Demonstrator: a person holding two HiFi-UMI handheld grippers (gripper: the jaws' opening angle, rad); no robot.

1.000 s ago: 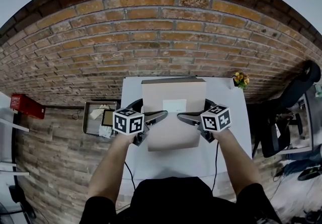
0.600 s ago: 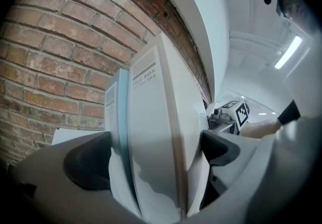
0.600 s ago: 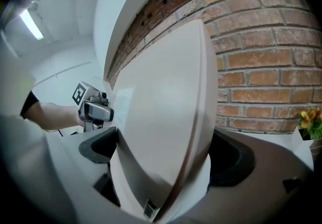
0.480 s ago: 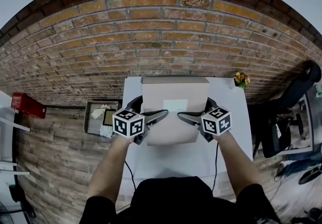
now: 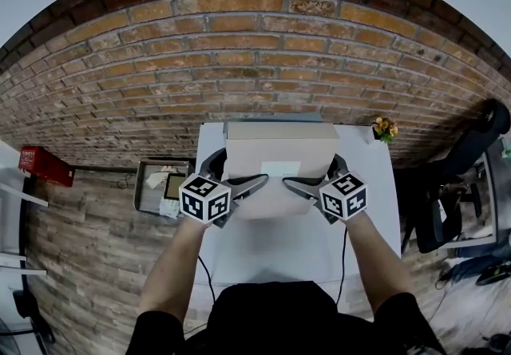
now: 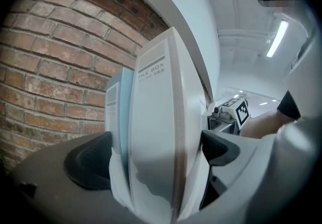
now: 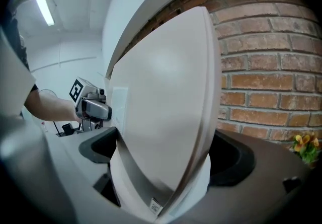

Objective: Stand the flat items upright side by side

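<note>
Two file boxes (image 6: 151, 102) at least, held face to face as one stack. The nearer is white with "FILE BOX" printed on its spine, and a pale blue one lies just behind it.

Position: far middle of the white tabletop (image 5: 279, 258), close to the brick wall (image 5: 255, 50). The stack is tilted, its broad beige face and white label (image 5: 279, 168) turned toward the head camera. Cannot tell whether the lower edge touches the tabletop.

Left gripper (image 6: 156, 153): jaws clamped across the stack's thickness at its left end. Right gripper (image 7: 163, 155): same, at the right end.

Handling (judgement): stiff board shells, likely light if empty. The faces are smooth, so one box could slide against the other. Squeezing across the full thickness at both ends should keep them together.
</note>
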